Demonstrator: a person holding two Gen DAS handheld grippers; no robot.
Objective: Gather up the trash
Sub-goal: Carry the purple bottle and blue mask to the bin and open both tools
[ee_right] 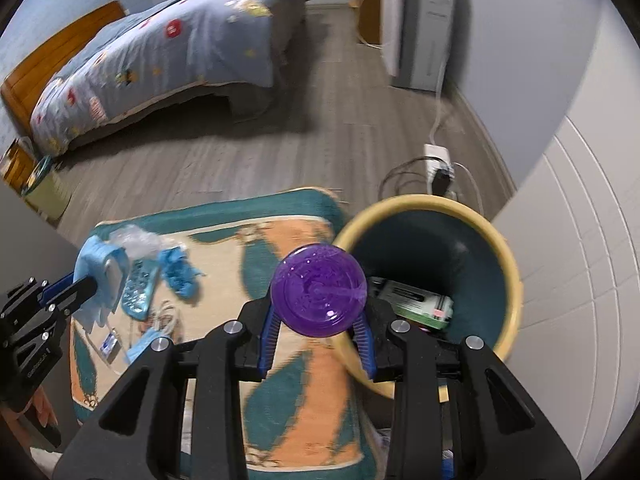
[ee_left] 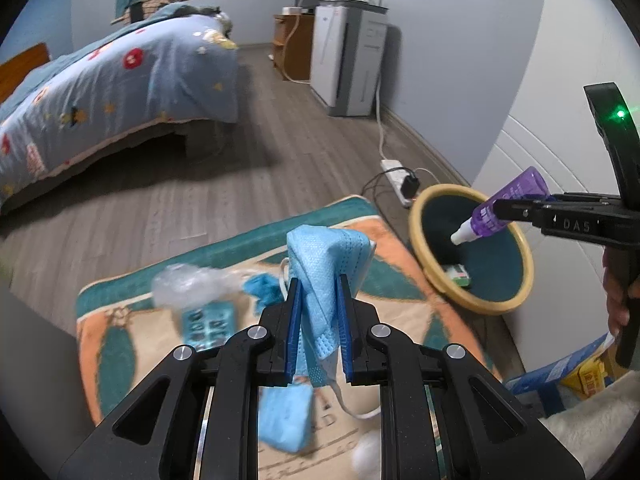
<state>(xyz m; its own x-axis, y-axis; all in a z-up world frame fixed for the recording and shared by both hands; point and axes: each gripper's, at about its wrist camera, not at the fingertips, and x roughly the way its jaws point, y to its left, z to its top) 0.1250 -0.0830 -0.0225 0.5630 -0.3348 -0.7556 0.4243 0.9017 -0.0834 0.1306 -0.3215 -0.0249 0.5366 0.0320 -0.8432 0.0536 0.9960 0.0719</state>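
Purple bottle: clamped in the right gripper, nozzle over the bin.
Blue mask: pinched in the left gripper, above the rug.
Do well: centre the bottle over the bin mouth before letting go.
Views: right shows only the bottle's base; left shows its tilt.

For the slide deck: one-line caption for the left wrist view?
Left hand-held gripper clamps a blue face mask above the rug while the right hand-held gripper holds a purple bottle over the yellow-rimmed bin.
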